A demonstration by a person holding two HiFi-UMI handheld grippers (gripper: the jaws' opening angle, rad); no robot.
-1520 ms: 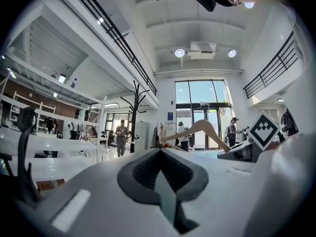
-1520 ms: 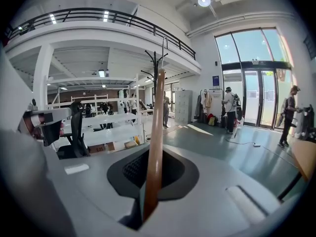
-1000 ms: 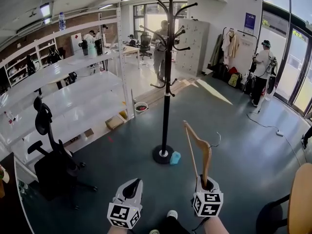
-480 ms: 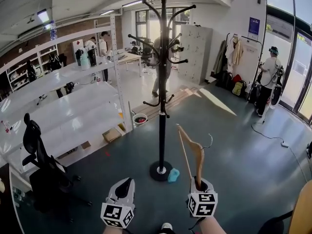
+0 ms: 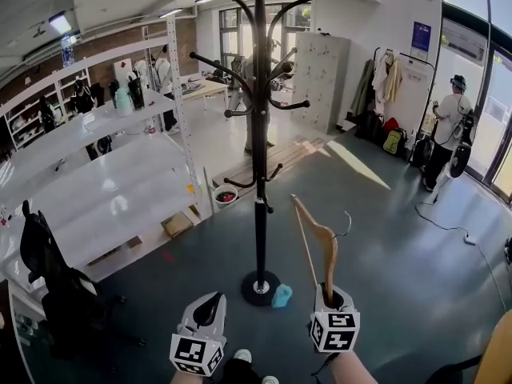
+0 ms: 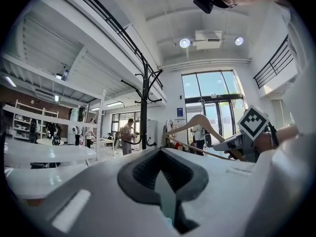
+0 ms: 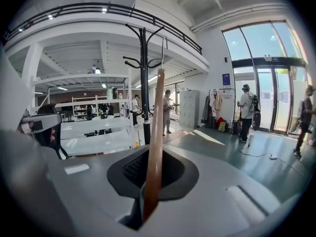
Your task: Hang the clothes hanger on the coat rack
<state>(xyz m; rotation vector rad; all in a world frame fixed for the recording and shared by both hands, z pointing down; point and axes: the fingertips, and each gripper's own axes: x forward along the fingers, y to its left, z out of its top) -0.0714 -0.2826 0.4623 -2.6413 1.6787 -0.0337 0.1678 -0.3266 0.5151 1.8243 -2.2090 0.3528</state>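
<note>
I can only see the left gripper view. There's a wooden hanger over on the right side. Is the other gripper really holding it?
Observer: Yes. In the right gripper view, the right gripper is shut on the wooden hanger, which stands upright between its jaws.
Operator: What's at the very top of it?
Observer: A thin metal hook, pointing up.
Operator: And what's lower down, where I can't see?
Observer: In the head view, the coat rack stands on a round base, with a small light blue thing beside it.
</note>
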